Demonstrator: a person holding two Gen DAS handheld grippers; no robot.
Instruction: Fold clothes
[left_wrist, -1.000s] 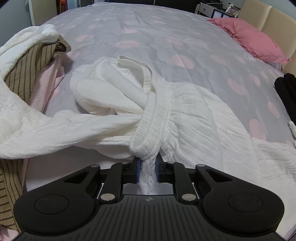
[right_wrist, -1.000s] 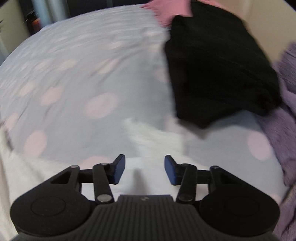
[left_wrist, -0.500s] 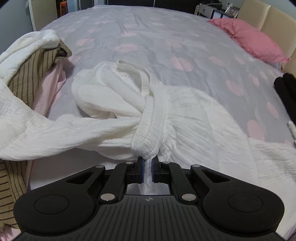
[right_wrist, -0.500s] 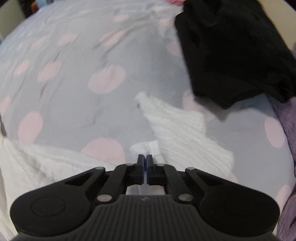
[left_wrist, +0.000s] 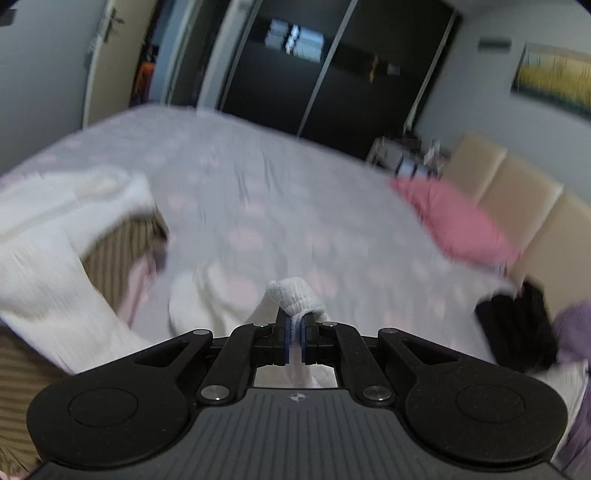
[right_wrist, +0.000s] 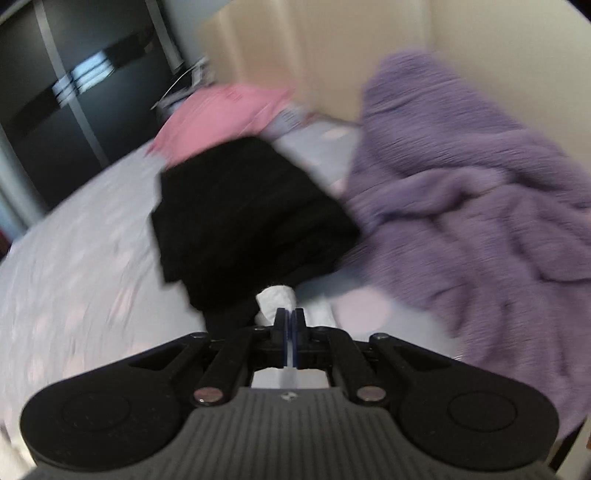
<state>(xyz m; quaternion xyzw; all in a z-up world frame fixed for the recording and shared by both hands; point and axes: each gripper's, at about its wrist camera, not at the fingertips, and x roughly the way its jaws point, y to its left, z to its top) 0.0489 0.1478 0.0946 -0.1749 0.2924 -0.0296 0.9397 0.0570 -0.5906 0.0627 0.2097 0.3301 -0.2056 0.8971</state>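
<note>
A white crinkled garment (left_wrist: 295, 295) is pinched by its ribbed band in my left gripper (left_wrist: 294, 332), which is shut on it and lifted above the bed. More of its white cloth (left_wrist: 199, 302) trails down onto the bedspread below. In the right wrist view my right gripper (right_wrist: 289, 325) is shut on another edge of the white garment (right_wrist: 277, 297), and a small bunch of cloth sticks out past the fingertips. Both views are blurred by motion.
The grey bedspread with pink dots (left_wrist: 258, 184) spreads ahead. A pile of white and striped clothes (left_wrist: 55, 243) lies at the left. A black folded garment (right_wrist: 243, 214), a purple fluffy blanket (right_wrist: 461, 206) and a pink pillow (left_wrist: 458, 221) lie by the beige headboard (left_wrist: 517, 184).
The right gripper's jaws closed on a white edge, and it rose and swung toward the black garment and purple blanket. The left gripper tightened on the ribbed band and lifted it off the bed, tilting upward.
</note>
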